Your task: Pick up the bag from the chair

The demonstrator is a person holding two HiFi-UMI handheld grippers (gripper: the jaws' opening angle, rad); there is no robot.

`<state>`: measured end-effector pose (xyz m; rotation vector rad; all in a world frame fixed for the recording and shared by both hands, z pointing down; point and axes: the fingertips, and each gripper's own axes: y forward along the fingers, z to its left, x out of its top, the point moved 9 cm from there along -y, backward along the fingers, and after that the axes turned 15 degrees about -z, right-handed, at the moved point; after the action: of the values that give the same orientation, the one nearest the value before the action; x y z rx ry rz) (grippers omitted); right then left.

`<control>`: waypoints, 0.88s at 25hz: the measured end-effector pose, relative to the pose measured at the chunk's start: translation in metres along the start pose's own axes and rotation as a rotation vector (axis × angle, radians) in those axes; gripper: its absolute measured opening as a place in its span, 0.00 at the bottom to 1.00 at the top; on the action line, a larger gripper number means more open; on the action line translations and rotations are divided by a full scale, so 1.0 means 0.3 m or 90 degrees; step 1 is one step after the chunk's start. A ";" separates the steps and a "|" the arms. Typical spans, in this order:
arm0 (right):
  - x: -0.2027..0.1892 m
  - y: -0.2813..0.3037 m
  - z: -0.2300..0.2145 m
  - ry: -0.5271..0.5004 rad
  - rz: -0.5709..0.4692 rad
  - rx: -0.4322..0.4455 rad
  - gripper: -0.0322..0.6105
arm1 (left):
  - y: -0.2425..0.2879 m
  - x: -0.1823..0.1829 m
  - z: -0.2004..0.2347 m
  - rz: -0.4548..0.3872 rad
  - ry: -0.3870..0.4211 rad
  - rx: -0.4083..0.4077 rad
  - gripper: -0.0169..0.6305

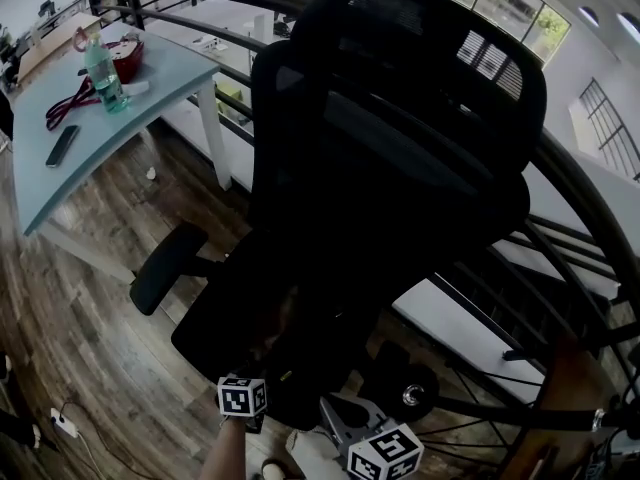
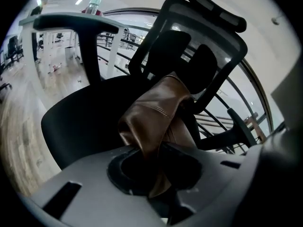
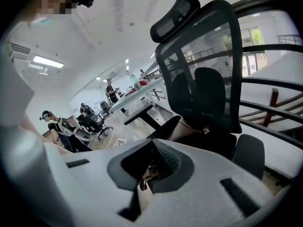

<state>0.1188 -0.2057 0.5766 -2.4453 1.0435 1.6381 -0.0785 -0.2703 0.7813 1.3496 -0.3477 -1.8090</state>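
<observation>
Plainly creased brown leather bag [image 2: 156, 112] pinched by left gripper [image 2: 158, 171]; right gripper [image 3: 147, 174] nips its strap [image 3: 143, 183]

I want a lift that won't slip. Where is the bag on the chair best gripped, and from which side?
Grip the upright leather fold atop the bag, coming down from the open front of the seat; the backrest blocks behind. The left gripper pinches it there.
</observation>
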 end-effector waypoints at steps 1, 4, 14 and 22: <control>0.003 -0.003 0.005 -0.001 -0.004 0.000 0.05 | -0.007 0.006 -0.013 0.000 0.015 -0.006 0.10; 0.005 -0.017 0.026 -0.001 -0.011 -0.001 0.05 | -0.031 0.019 -0.052 -0.006 0.041 -0.028 0.06; 0.026 -0.081 0.099 -0.009 -0.050 -0.009 0.05 | -0.178 0.081 -0.149 -0.053 0.059 -0.063 0.05; 0.039 -0.140 0.161 -0.016 -0.086 -0.025 0.05 | -0.335 0.093 -0.188 -0.087 0.040 -0.081 0.05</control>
<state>0.1044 -0.1613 0.5311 -2.4527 0.8314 1.6583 -0.0758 -0.2154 0.6765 1.3656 -0.1072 -1.8625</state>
